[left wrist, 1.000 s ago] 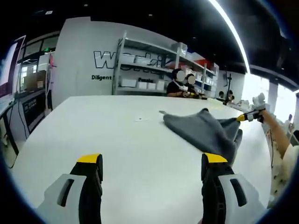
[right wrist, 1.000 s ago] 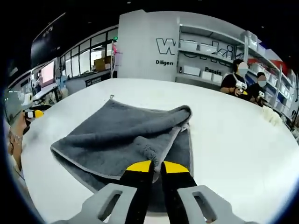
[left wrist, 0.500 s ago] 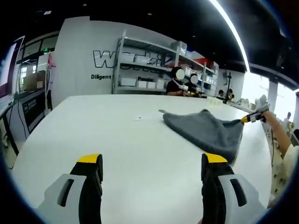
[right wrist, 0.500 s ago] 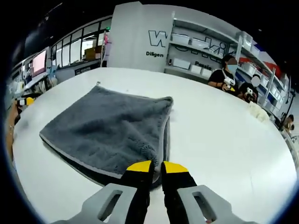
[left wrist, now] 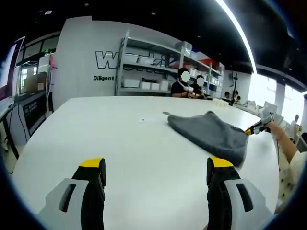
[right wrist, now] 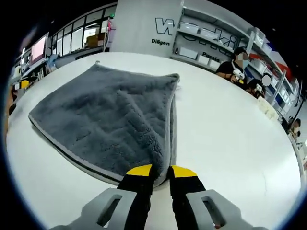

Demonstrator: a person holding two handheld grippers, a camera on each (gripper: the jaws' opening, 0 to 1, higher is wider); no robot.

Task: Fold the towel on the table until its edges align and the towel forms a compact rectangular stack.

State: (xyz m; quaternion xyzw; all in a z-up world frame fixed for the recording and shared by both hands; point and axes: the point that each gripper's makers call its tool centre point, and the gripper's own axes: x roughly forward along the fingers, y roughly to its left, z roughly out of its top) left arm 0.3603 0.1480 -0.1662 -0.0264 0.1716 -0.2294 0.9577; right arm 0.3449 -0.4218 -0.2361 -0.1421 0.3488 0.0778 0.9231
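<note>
The towel [right wrist: 108, 115] now lies folded in half and flat on the desk [right wrist: 230, 139]; a second ago its top layer was still draped in the air. Your right gripper [right wrist: 156, 171] still pinches the corner; your left gripper [left wrist: 153, 165] waits spread apart, well away.

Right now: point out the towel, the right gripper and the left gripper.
towel [right wrist: 110, 120], right gripper view: middle of the folded grey top layer.
right gripper [right wrist: 159, 171], right gripper view: between its yellow tips, closed on the towel's near corner.
left gripper [left wrist: 156, 164], left gripper view: midway between its spread yellow tips.
</note>
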